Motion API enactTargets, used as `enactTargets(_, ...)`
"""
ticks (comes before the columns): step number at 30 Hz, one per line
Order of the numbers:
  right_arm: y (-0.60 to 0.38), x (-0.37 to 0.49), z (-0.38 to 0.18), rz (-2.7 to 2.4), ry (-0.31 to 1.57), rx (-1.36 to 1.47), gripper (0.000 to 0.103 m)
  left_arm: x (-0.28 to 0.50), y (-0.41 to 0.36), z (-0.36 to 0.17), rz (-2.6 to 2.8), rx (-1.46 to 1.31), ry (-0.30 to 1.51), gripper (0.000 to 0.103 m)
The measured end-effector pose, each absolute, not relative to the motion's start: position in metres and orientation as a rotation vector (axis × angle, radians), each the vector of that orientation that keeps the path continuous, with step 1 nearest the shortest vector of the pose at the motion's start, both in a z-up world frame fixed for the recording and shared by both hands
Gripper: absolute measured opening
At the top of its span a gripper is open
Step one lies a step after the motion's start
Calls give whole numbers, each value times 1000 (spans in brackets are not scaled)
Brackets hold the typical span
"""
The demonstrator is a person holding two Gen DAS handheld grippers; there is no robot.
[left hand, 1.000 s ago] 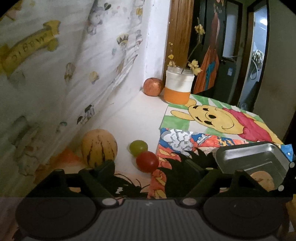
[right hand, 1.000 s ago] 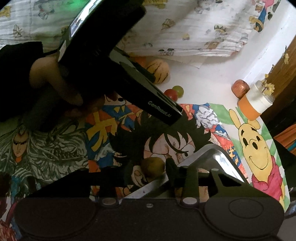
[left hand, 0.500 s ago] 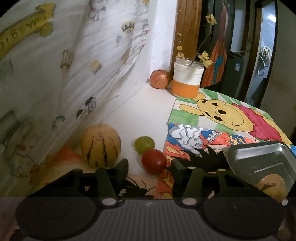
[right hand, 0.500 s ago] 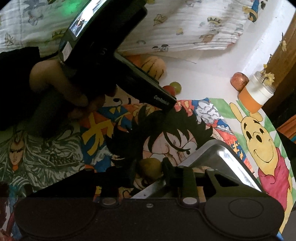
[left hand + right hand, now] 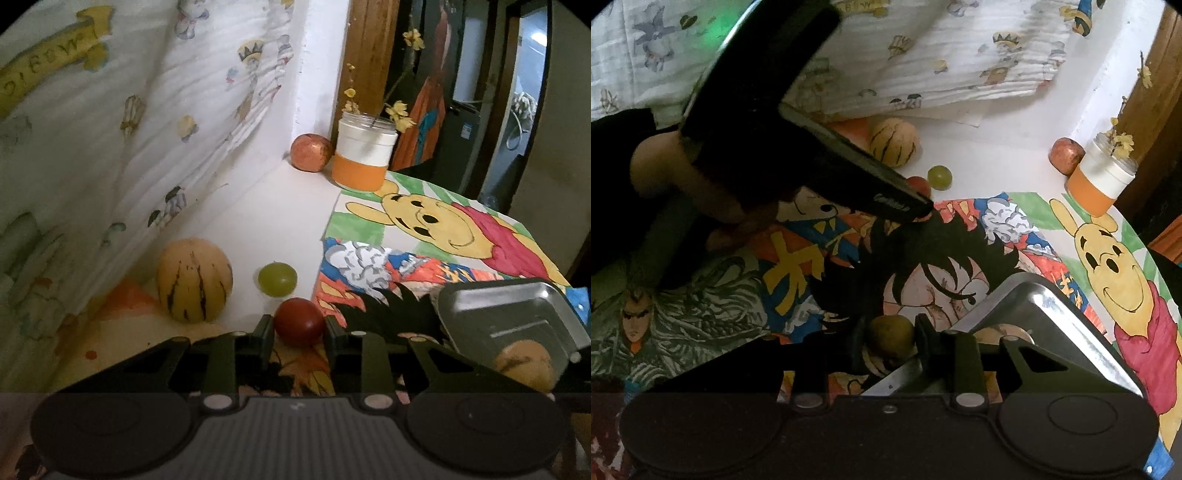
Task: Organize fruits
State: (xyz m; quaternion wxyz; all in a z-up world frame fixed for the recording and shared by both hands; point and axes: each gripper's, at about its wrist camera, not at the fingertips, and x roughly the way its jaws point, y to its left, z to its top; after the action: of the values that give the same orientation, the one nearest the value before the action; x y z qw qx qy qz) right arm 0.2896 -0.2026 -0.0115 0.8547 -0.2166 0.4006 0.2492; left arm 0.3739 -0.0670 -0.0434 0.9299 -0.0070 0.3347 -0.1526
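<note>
The yellow banner (image 5: pixel 48 55) on the hanging cloth reads "Magic", upside down. The left gripper (image 5: pixel 299 326) is clamped on the red tomato (image 5: pixel 298 322) near the desk's (image 5: pixel 258 206) back edge, the green grape (image 5: pixel 277 279) just beyond. The right gripper (image 5: pixel 890 341) is clamped on a brownish fruit (image 5: pixel 891 336) beside the metal tray's (image 5: pixel 1067 317) rim. A second fruit (image 5: pixel 524 365) in the tray is half hidden.
</note>
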Motion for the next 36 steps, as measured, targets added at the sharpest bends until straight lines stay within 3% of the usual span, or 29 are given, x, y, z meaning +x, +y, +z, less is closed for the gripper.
enactTargets(20,-262,224,45,421,718,-312,32,288,-92,-3,-391,16,664,31)
enactTargets(36,-342,154,46,259,708,-213,32,218,-149,22,-484,42,629,31)
